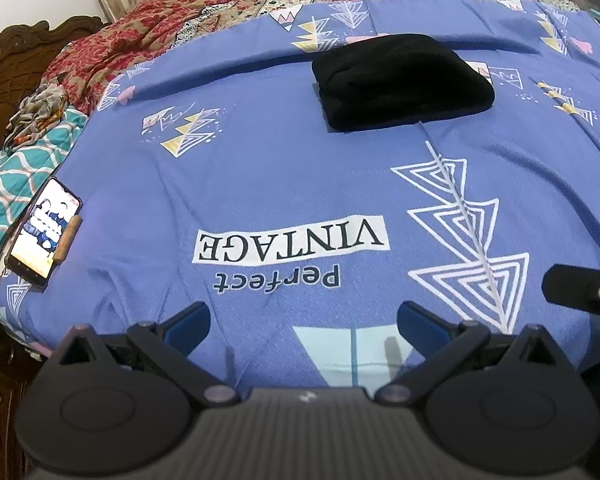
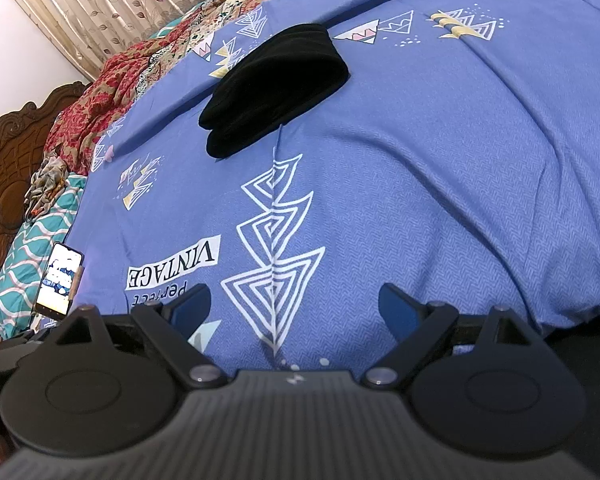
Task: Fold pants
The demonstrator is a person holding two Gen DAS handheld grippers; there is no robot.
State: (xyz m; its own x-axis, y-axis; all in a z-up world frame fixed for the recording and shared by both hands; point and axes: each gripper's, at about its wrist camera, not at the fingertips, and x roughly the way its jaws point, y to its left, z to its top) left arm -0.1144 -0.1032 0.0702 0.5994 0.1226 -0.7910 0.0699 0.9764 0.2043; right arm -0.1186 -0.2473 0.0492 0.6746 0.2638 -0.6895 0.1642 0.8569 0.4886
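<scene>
The black pants (image 1: 402,82) lie folded in a compact rectangular bundle on the blue patterned bedsheet (image 1: 284,168), far ahead of both grippers. They also show in the right wrist view (image 2: 274,86), up and left of centre. My left gripper (image 1: 303,322) is open and empty, jaws wide apart, low over the near part of the sheet. My right gripper (image 2: 295,304) is open and empty too, held over the sheet (image 2: 420,160) near the front edge. A black part of the right gripper (image 1: 580,290) shows at the right edge of the left wrist view.
A lit phone (image 1: 44,232) lies at the sheet's left edge, also seen in the right wrist view (image 2: 60,278). A red floral quilt (image 1: 112,44) and a teal patterned cloth (image 1: 16,176) are bunched at the left. A carved wooden headboard (image 2: 8,168) and curtains (image 2: 100,4) stand behind.
</scene>
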